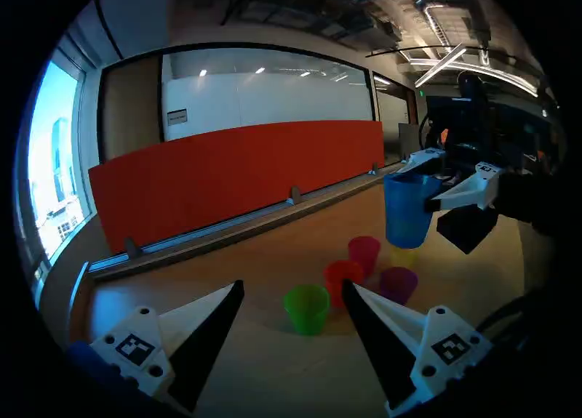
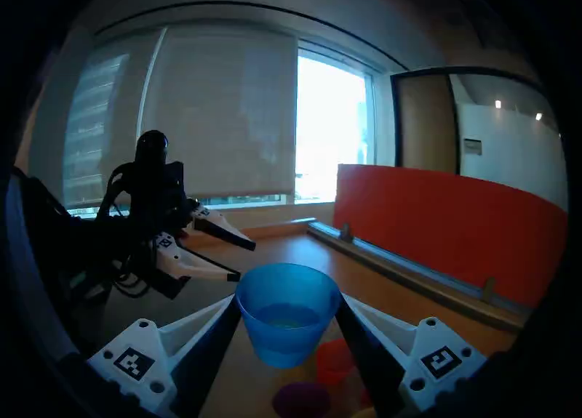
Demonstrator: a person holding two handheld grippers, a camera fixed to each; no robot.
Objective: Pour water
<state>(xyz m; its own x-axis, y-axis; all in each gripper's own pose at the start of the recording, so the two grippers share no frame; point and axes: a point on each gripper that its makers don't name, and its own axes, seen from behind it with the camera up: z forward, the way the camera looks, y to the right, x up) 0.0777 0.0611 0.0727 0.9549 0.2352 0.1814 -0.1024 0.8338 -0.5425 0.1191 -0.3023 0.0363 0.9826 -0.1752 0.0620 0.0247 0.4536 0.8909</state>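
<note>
Right gripper view: right gripper [image 2: 287, 303] clamped on blue cup [image 2: 287, 334], upright, water inside, held off the worktop [image 2: 364, 272]. Orange cup [image 2: 335, 360] and purple cup [image 2: 302, 400] sit just below it. Left gripper [image 1: 292, 291] apart, empty, farther off. Pour likely tips down.

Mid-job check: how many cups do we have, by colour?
Blue cup: 1
Green cup: 1
Red cup: 1
Pink cup: 1
Yellow cup: 1
Purple cup: 1
Total: 6 cups

Blue cup [image 2: 287, 342], upright, holding water, raised above small coloured cups [image 1: 342, 276]
</note>
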